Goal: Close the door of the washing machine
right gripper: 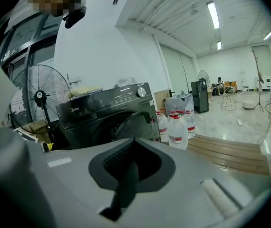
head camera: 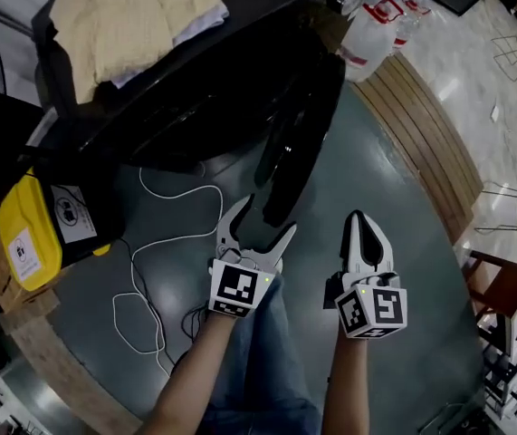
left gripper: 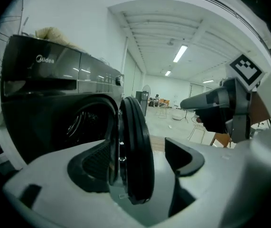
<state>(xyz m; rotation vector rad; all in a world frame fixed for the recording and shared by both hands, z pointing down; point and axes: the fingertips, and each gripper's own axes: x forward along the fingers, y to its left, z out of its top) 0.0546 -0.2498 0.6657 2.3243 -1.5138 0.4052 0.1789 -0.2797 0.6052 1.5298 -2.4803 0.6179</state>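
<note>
One washing machine [head camera: 177,107], dark and front-loading, stands on the grey floor. Its one round door [head camera: 299,134] is swung wide open from the front, so that only its rim faces the person.

There are two claws. The left claw [head camera: 265,223] is just in front of the machine with its jaws spread wide, and the lower rim of the door stands between them. In the left gripper view the door [left gripper: 135,151] rises edge-on through the gap of the left claw [left gripper: 137,164], closer to the left pad than to the right one. Whether either pad touches it I cannot tell. The right claw [head camera: 359,229] is further from the machine, beside the left one and clear of the door. Its jaws are pressed together with nothing between them, as the right gripper view shows [right gripper: 130,167].

One cream cloth [head camera: 131,16] lies bunched on top of the machine. At least three clear bottles [right gripper: 175,125] with red caps stand together at the machine's right side. One yellow box [head camera: 27,234] sits at its left side. One standing fan [right gripper: 38,101] is also on the left, further back. One thin white cable [head camera: 149,279] loops over the floor in front of the machine.
</note>
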